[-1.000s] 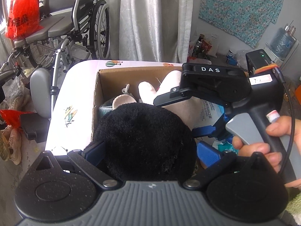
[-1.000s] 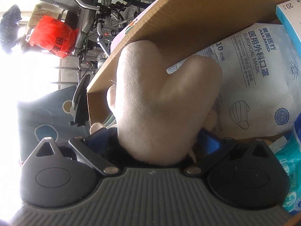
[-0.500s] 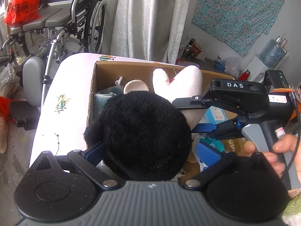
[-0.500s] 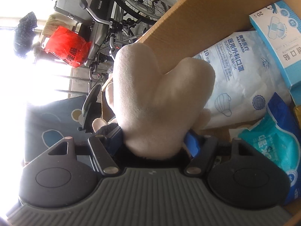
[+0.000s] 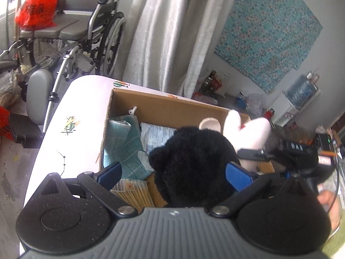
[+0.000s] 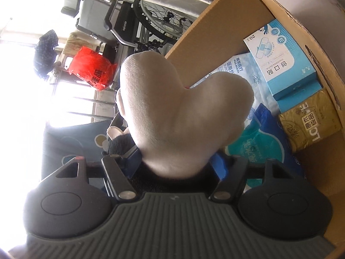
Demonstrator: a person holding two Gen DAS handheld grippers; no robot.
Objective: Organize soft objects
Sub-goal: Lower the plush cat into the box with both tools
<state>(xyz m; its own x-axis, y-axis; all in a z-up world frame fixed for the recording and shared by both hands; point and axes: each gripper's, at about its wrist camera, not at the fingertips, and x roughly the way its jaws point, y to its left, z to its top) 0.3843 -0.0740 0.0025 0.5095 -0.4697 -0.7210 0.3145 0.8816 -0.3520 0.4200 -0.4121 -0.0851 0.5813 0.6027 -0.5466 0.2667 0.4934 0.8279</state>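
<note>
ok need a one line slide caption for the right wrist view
Right gripper clamps a cream heart-shaped plush above a cardboard box of mask packs, wipes and plasters.

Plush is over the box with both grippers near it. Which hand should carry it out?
Right, probably. The right gripper has its jaws pressed on the base of the cream heart-shaped part. The left gripper jaws stand wide around the black plush head, the left one clear of it, over the cardboard box.
</note>
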